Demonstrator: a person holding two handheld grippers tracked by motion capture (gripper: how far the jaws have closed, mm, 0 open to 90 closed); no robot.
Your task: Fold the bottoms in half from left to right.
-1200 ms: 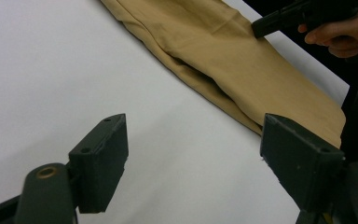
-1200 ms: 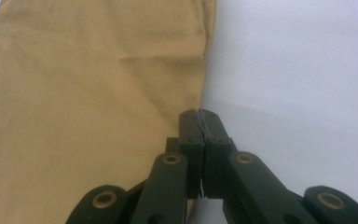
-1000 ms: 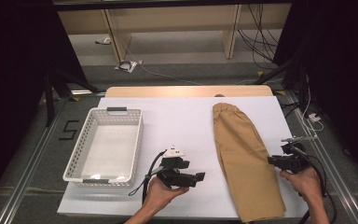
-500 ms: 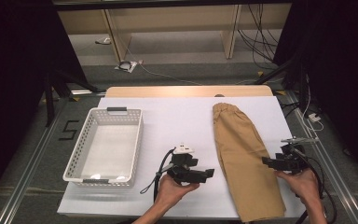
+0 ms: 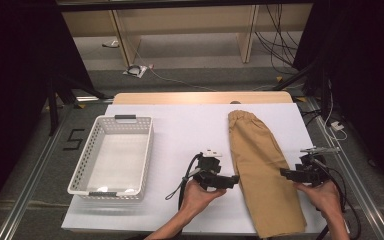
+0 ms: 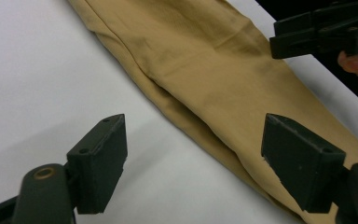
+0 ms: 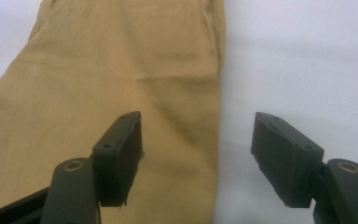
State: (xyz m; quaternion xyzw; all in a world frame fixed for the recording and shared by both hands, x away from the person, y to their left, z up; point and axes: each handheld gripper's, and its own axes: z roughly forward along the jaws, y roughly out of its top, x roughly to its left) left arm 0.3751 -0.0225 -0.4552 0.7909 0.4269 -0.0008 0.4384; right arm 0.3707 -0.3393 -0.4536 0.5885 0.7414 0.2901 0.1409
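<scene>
A long tan cloth [image 5: 260, 165], folded flat like trousers, lies lengthwise on the right half of the white table top [image 5: 190, 125]. My left gripper [image 5: 234, 179] points right at the cloth's left edge. In the left gripper view its jaws [image 6: 193, 140] stand open over that edge of the tan cloth [image 6: 223, 60], with nothing gripped. My right gripper [image 5: 284, 172] points left at the cloth's right edge. Its jaws [image 7: 196, 135] have just been opening and stand wide, with the edge of the tan cloth [image 7: 121, 60] lying between them, unpressed.
A white plastic basket [image 5: 149, 150] with nothing in it stands on the left of the table. The table's wooden back edge [image 5: 200, 97] lies beyond. Cables trail on the floor past it. The right gripper's body [image 6: 326, 32] shows far off in the left gripper view.
My left gripper has moved right across the table to the cloth's left edge. The right hand has stayed at the cloth's right edge.
</scene>
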